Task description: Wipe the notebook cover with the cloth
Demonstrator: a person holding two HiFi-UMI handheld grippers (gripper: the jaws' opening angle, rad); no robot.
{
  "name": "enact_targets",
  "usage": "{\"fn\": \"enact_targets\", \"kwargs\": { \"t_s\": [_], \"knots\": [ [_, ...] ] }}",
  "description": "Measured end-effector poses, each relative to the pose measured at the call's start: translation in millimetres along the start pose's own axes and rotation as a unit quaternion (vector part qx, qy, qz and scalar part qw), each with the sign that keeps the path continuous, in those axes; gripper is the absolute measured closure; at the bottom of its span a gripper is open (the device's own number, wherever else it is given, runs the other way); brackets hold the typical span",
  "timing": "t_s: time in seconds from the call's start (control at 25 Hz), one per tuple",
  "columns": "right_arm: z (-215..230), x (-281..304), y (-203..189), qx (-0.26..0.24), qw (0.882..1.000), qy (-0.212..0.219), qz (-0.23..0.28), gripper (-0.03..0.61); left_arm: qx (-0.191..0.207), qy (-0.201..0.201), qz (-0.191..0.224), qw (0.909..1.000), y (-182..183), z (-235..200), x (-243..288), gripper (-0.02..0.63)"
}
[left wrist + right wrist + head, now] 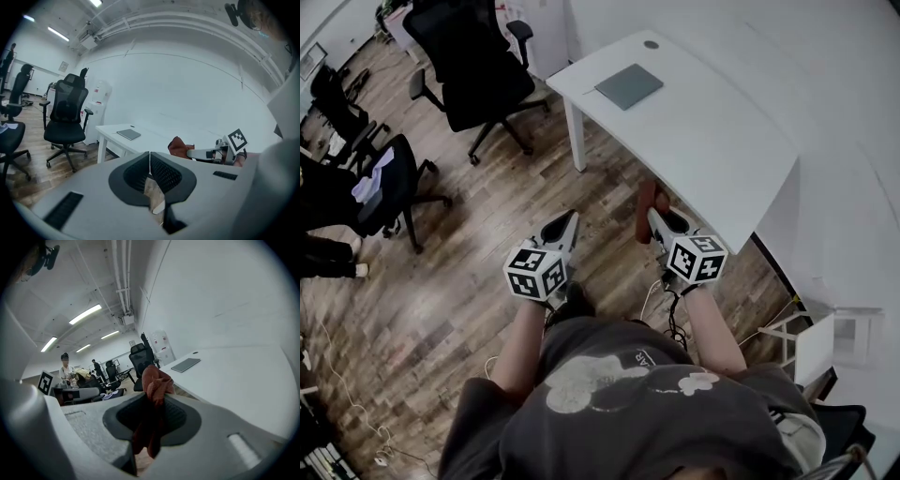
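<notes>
A grey notebook (629, 85) lies flat near the far end of the white table (703, 141); it also shows as the notebook (129, 134) and the notebook (185, 364). My right gripper (654, 217) is shut on a rust-red cloth (646, 208), which bunches above the jaws as the cloth (155, 385) and hangs down between them. It hovers over the floor beside the table's near edge, well short of the notebook. My left gripper (570, 223) is shut with nothing in it, its jaw tips touching (149, 153), held over the floor left of the right one.
A black office chair (473, 70) stands left of the table. Another chair (386, 183) with papers on its seat is at the far left. Cables (661, 305) lie on the wood floor near my feet. People stand far off across the room (65, 366).
</notes>
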State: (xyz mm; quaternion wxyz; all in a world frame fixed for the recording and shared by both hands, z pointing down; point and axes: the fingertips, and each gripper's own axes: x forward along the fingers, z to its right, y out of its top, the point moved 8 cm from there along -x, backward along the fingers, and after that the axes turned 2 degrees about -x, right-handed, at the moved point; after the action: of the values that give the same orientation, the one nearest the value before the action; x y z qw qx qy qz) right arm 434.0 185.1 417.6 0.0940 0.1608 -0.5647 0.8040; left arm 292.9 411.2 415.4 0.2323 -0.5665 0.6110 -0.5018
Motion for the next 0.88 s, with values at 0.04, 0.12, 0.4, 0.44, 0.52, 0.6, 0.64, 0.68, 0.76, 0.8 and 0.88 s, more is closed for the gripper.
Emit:
{"fn": "enact_targets", "kwargs": {
  "t_s": [0.04,0.12,0.4,0.44,0.52,0.6,0.64,0.68,0.76,0.8,0.88],
  "knots": [
    [-0.4,8.6,4.8,0.0,1.0,-0.003,0.001,0.491,0.001,-0.004,-0.001,1.0,6.0,-7.5,4.6,0.617],
    [-1.8,23.2,11.9,-0.001,1.0,-0.008,0.0,0.49,-0.001,-0.01,-0.003,0.9999,14.2,-21.5,11.8,0.617],
    [-6.1,64.2,24.1,0.01,0.999,-0.035,0.002,0.489,-0.002,-0.032,-0.017,0.9994,30.0,-66.6,27.2,0.617],
    [-7.8,70.3,24.6,0.012,0.999,-0.038,0.003,0.489,-0.001,-0.036,-0.017,0.9992,31.6,-73.0,28.7,0.617],
    [-12.9,82.9,26.4,0.016,0.999,-0.045,0.007,0.489,-0.002,-0.043,-0.018,0.9989,35.7,-87.1,30.9,0.617],
    [-17.1,94.0,28.6,0.019,0.998,-0.054,0.011,0.489,-0.002,-0.049,-0.021,0.9986,40.3,-101.1,33.5,0.617],
    [-18.3,98.6,29.4,0.021,0.998,-0.059,0.013,0.489,-0.002,-0.051,-0.022,0.9984,42.4,-107.3,35.0,0.617],
    [-19.4,103.1,30.1,0.023,0.998,-0.064,0.015,0.489,-0.003,-0.054,-0.024,0.9983,44.6,-113.3,36.5,0.617],
    [-22.3,112.3,31.3,0.025,0.997,-0.069,0.015,0.489,-0.006,-0.056,-0.024,0.9981,49.5,-124.6,39.2,0.617],
    [-23.8,116.6,31.2,0.025,0.997,-0.07,0.013,0.489,-0.009,-0.057,-0.023,0.9981,51.6,-129.4,40.6,0.617],
    [-23.9,123.2,29.3,0.026,0.997,-0.073,0.006,0.489,-0.014,-0.06,-0.021,0.9979,53.4,-135.2,45.7,0.617]
  ]
}}
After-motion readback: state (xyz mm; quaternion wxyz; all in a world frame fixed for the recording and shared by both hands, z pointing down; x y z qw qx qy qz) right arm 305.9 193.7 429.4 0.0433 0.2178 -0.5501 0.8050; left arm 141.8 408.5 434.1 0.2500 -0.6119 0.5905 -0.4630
